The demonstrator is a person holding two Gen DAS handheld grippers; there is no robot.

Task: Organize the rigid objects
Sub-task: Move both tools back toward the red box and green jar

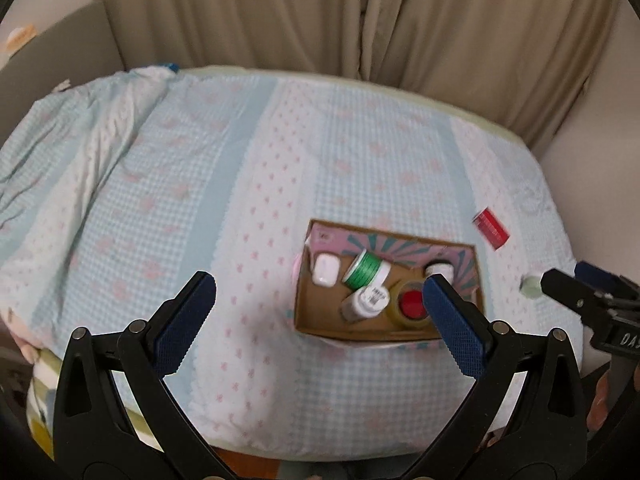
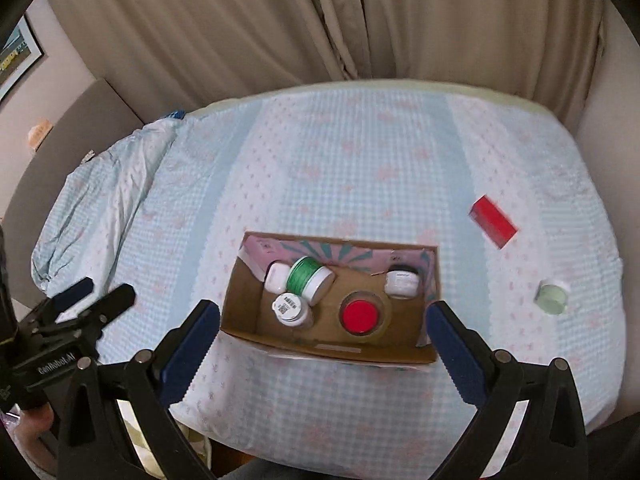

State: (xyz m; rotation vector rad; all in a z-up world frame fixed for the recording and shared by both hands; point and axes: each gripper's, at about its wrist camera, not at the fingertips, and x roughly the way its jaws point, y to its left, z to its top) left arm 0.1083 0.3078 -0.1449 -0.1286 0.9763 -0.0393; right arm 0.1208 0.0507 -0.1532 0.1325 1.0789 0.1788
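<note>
A cardboard box (image 2: 332,350) sits on a soft bed (image 2: 320,168) with a blue and pink sheet, and it already has some things inside: a green spool of thread (image 2: 306,276), a white bottle (image 2: 291,309) lying near it, a small white case (image 2: 276,276) in the far left corner, a little white jar (image 2: 402,283) on the right side, and a roll of tape with a red middle (image 2: 360,316). Two things are not in the box yet. A red box (image 2: 493,220) lies far off to the right, and a pale green tub (image 2: 553,298) sits to the right of the box, well apart from it. The right gripper (image 2: 320,320) hangs over the near side of the box with its jaws wide and nothing between them. The left gripper (image 1: 318,300) is to the left, also wide and holding nothing. I think the green tub or the red box should go in next. The bed is squishy, so pushing down could make the tub sink or tip over. The red box lies slanted, so the jaws might pinch just a corner and it could slip out. A low reach to the right could bump the box wall and shove it. The box is filling up, so a dropped thing could land on the bottle and roll.
</note>
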